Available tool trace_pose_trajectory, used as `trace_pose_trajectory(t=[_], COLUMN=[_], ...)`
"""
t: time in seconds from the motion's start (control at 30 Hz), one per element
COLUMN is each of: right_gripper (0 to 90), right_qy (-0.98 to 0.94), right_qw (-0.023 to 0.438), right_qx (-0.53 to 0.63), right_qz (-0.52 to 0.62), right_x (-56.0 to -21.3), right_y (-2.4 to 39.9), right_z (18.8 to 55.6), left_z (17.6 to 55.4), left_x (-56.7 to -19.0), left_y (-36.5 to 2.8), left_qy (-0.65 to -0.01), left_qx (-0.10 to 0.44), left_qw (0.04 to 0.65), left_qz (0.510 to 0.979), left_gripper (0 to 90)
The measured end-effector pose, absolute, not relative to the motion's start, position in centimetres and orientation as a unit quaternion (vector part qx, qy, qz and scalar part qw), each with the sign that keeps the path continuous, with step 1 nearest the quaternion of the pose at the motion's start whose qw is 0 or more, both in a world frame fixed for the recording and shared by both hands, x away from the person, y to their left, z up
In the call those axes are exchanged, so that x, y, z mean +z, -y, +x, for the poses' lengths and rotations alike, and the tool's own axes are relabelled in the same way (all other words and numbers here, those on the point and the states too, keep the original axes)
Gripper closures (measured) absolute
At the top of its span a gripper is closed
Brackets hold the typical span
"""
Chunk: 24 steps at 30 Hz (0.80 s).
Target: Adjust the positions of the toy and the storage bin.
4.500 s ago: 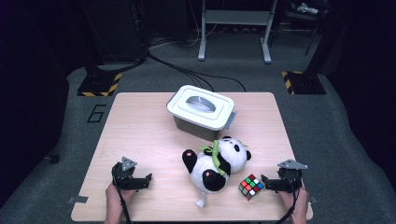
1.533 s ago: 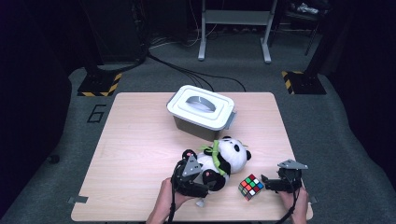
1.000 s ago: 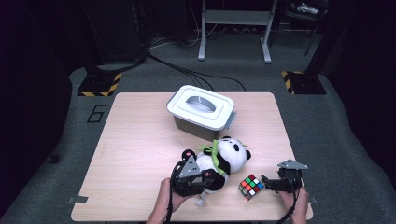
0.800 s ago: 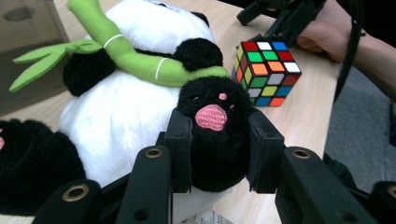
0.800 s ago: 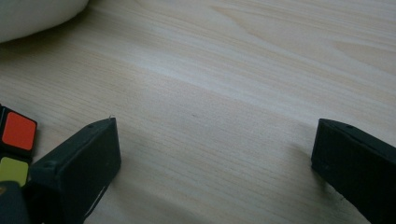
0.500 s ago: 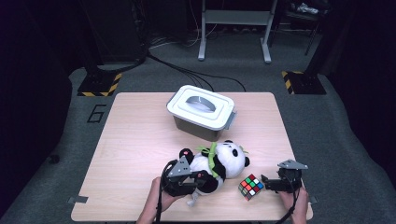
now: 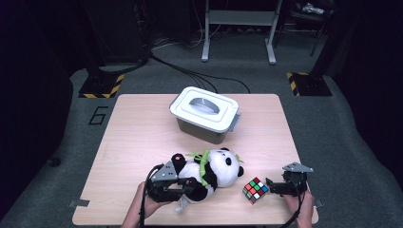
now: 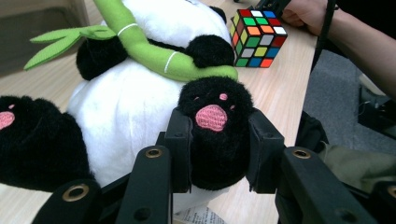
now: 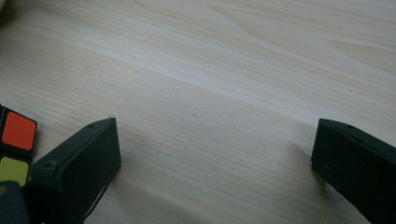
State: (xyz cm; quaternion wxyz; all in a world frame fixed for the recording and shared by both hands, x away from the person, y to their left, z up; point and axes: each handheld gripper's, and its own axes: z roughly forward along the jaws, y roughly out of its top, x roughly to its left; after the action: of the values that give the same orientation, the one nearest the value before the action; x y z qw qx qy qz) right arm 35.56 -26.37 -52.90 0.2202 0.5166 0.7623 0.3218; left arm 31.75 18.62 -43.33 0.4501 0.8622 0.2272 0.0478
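Observation:
A black-and-white plush panda (image 7: pixel 209 168) with a green bamboo stalk lies on its back near the table's front edge. My left gripper (image 7: pixel 187 185) is shut on one of its black feet; in the left gripper view both jaws squeeze the panda's foot (image 8: pixel 215 130) with the pink pad. A colour cube (image 7: pixel 255 190) stands to the panda's right and shows beyond the panda (image 8: pixel 258 35) in the left gripper view. My right gripper (image 7: pixel 272 186) rests just right of the cube, open, with bare wood between its jaws (image 9: pixel 215 154); the cube's edge (image 9: pixel 16 140) shows at its left.
A grey lidded plastic box (image 7: pixel 205 114) with a handle recess stands at the middle back of the wooden table (image 7: pixel 138 128). Dark floor with cables and hazard-striped stand feet surrounds the table. A sleeve and hand (image 8: pixel 336 28) hold the right gripper.
My left gripper came from the table's left to the panda, closed on its foot and has dragged it leftward over the last second. The right gripper and cube have stayed put.

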Motion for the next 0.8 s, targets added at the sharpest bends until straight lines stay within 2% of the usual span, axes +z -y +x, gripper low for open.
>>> trace_pose_trajectory(t=[0.37,0.5,0.6,0.67,0.77,0.8], right_gripper=[0.5,0.5,0.6,0.6,0.6,0.6], right_qy=[-0.762,-0.762,-0.762,-0.761,-0.761,-0.761], right_qw=[0.220,0.220,0.221,0.221,0.221,0.221], right_qx=[0.322,0.322,0.321,0.322,0.322,0.322], right_qz=[0.517,0.517,0.517,0.518,0.518,0.518], right_x=[-52.9,-52.9,-52.9,-52.9,-52.9,-52.9], right_y=[26.4,26.4,26.4,26.4,26.4,26.4], right_z=[35.6,35.6,35.6,35.6,35.6,35.6], left_z=[31.2,31.0,31.0,31.1,31.6,31.9], left_x=[-43.3,-43.1,-42.7,-42.1,-40.8,-40.4], left_y=[-22.5,-22.5,-22.2,-22.2,-22.2,-22.0], left_qy=[-0.255,-0.262,-0.272,-0.284,-0.293,-0.297], left_qx=[0.048,0.044,0.054,0.059,0.066,0.069], left_qw=[0.451,0.446,0.443,0.450,0.460,0.458], left_qz=[0.854,0.855,0.852,0.845,0.836,0.835], left_gripper=[66.4,62.6,52.5,40.5,26.9,24.9])
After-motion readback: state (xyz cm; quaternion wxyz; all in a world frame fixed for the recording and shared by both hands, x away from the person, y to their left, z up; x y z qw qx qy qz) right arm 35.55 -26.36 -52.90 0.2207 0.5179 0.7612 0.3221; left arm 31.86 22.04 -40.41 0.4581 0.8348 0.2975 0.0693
